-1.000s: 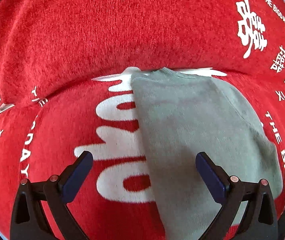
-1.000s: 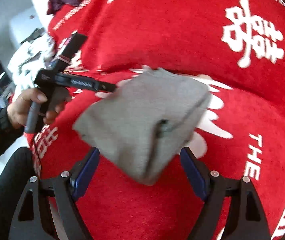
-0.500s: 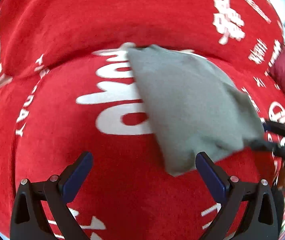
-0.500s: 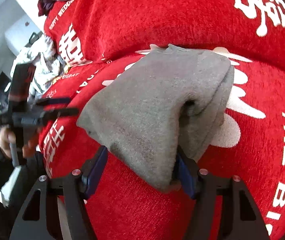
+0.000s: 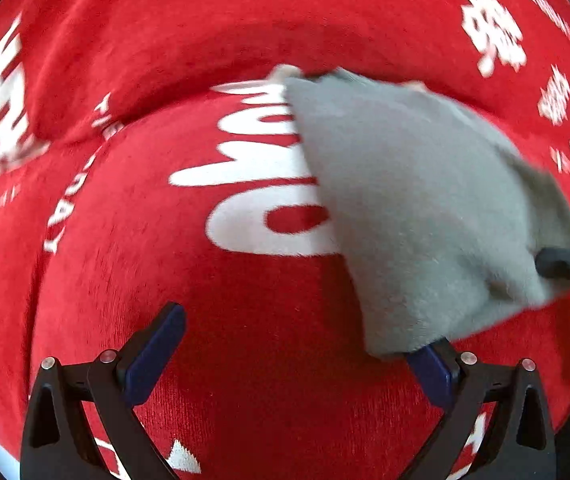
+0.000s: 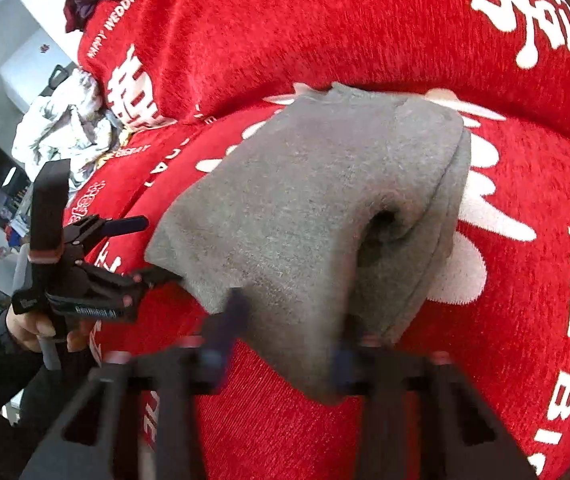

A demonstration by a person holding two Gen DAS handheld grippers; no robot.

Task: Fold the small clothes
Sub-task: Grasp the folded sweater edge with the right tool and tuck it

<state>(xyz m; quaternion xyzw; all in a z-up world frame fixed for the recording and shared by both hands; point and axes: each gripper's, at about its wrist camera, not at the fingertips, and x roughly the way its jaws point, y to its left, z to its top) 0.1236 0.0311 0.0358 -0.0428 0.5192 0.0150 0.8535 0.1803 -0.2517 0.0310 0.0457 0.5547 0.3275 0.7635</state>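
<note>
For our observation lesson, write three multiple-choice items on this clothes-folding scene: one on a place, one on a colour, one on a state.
1. Where does the grey garment lie?
A in a basket
B on the red cover with white lettering
C on a wooden floor

2. What colour are the left gripper's pads?
A dark blue
B yellow
C white

3. What is the right gripper's state?
A wide open above the garment
B shut on a hanger
C shut on the garment

Key:
1. B, red lettered fabric lies under it all round.
2. A, blue strips line both fingers.
3. C, its jaws have just closed, the garment's near edge between them.
</note>
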